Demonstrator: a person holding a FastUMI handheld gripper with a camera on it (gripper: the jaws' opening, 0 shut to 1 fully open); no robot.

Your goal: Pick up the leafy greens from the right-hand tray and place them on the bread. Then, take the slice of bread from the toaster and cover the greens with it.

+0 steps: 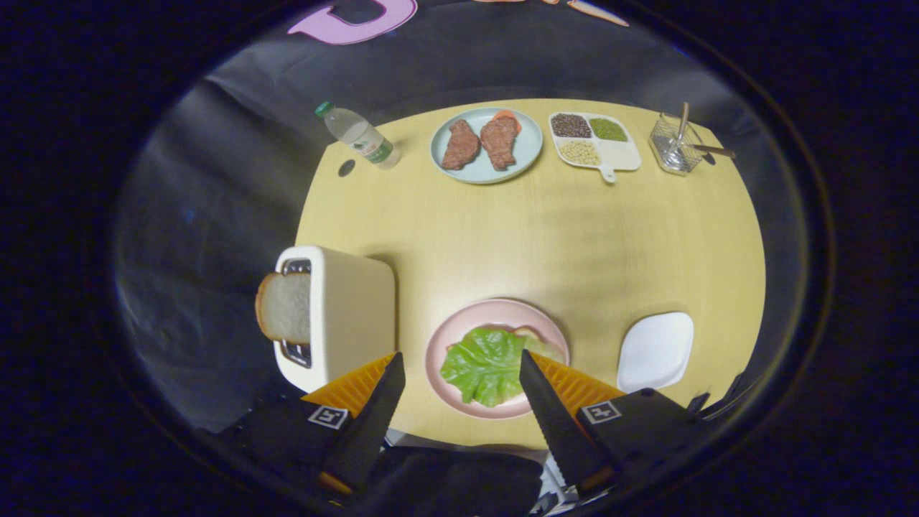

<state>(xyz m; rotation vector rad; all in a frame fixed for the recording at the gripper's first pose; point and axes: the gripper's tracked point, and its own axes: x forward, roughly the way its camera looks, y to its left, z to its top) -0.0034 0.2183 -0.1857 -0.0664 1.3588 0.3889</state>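
Gripper (463,366) hanging wide open, empty, above lettuce leaf (484,362) lying on bread on pink plate (459,334); bread slice (286,307) standing in toaster (344,316) at 9 o'clock; swinging left, pinching slice's exposed flat faces advised

bread (529,333) mostly hidden under leafy greens (482,362), pink plate (459,332) rim clipped by fingers (547,409), basket (673,146) utensils too small to tell.
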